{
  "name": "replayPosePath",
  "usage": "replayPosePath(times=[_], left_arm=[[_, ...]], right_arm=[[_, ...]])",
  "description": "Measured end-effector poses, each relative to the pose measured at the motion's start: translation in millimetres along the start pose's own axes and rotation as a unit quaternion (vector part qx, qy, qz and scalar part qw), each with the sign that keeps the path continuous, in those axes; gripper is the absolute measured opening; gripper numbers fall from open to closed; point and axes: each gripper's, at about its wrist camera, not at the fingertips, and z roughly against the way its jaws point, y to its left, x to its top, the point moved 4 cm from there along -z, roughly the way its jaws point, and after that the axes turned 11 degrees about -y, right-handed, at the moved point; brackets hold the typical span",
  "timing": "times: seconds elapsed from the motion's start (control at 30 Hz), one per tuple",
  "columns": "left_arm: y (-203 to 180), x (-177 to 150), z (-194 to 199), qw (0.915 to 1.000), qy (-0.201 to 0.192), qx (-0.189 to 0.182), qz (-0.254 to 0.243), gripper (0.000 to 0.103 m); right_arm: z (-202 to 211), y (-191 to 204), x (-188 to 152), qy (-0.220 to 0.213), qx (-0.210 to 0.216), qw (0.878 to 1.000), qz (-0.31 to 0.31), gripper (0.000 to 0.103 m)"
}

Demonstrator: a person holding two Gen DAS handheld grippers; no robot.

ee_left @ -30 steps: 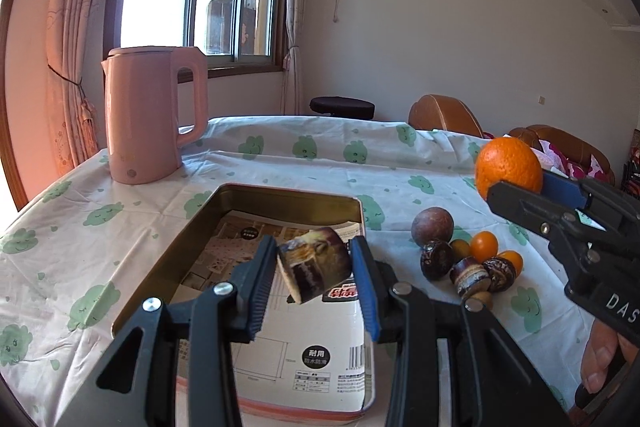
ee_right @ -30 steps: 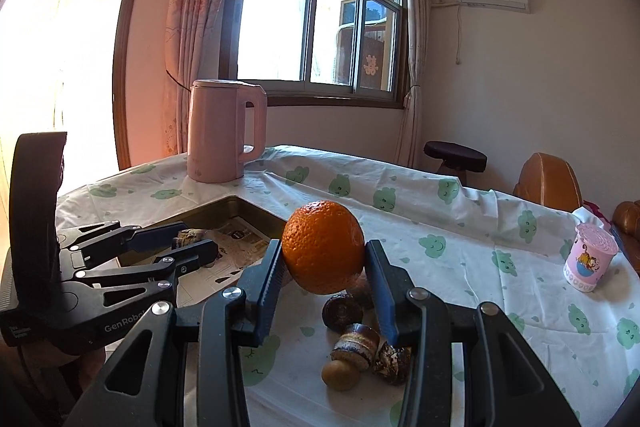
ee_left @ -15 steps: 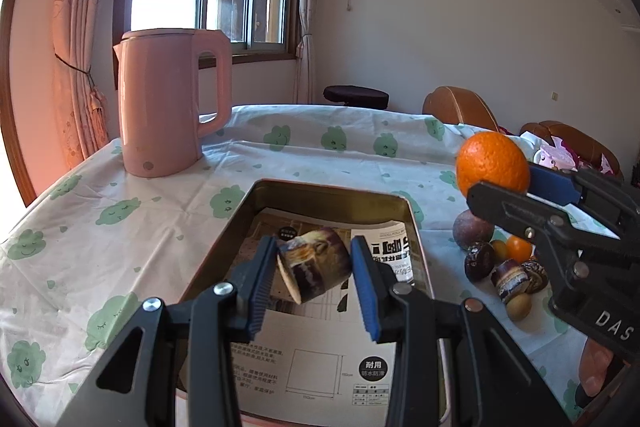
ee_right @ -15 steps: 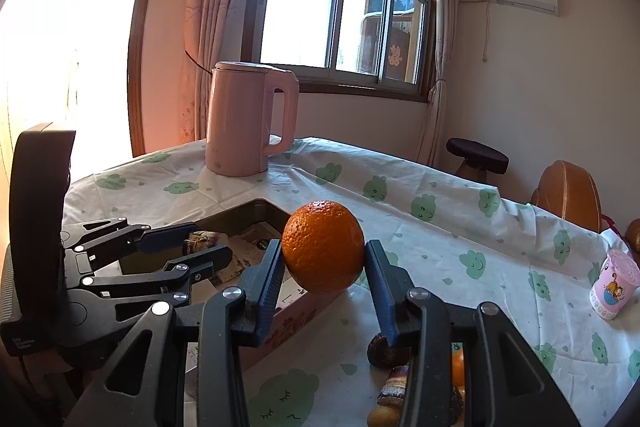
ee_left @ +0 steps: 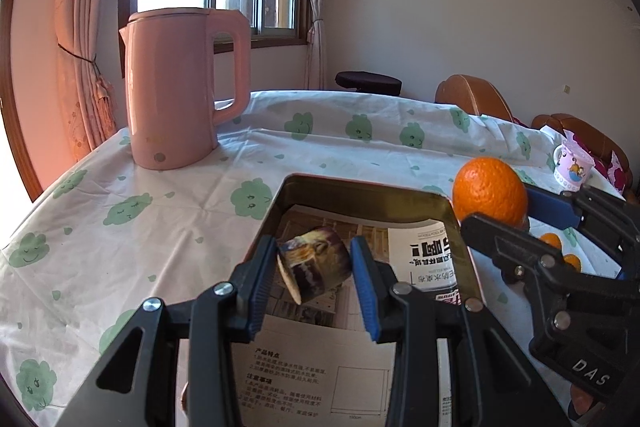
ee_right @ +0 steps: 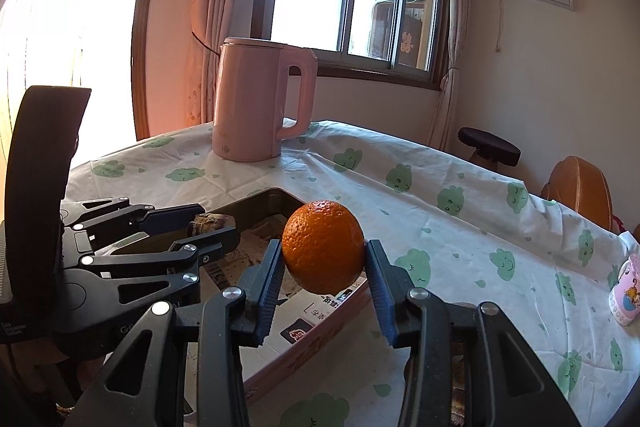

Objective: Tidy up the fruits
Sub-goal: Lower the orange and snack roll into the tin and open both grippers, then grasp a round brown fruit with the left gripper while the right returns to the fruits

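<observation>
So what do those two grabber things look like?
Both are black plastic claws. The left gripper and the right gripper each have two ribbed blue pads at their fingertips, silver screws along the linkages, and triangle-shaped holes lower down. White letters are printed on their sides.

Both grippers are black plastic linkages with silver screws; the left gripper (ee_left: 314, 277) and right gripper (ee_right: 325, 285) carry ribbed blue fingers (ee_left: 365, 289), one body lettered "DAS".

both fruits (ee_left: 314, 267) nearer the kettle (ee_left: 180, 87)
</observation>
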Motion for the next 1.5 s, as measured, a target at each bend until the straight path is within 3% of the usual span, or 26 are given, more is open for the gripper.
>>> replayPosePath(times=[0.6,1.1,1.23,1.37,1.5], left_arm=[[7.7,-4.6,-19.7,0.9989,0.048,0.003,-0.003,0.040],[5.1,-4.7,-19.4,0.9987,0.046,0.013,-0.018,0.041],[6.7,-3.6,-15.0,0.9992,0.039,0.007,-0.008,0.051],[-0.1,-1.1,2.7,0.9999,0.009,-0.005,0.004,0.077],[-19.7,1.8,21.6,0.9995,-0.015,-0.028,0.006,0.078]], right_arm=[[-24.3,6.8,-17.2,0.036,0.008,0.999,-0.005,0.044],[-34.5,8.7,-23.2,0.062,0.011,0.998,-0.004,0.045],[-32.7,3.3,-23.8,0.060,0.002,0.998,-0.015,0.053],[-13.7,-4.1,-23.3,0.043,-0.003,0.999,-0.020,0.059],[22.3,-28.8,-23.5,0.020,-0.027,0.999,-0.031,0.060]])
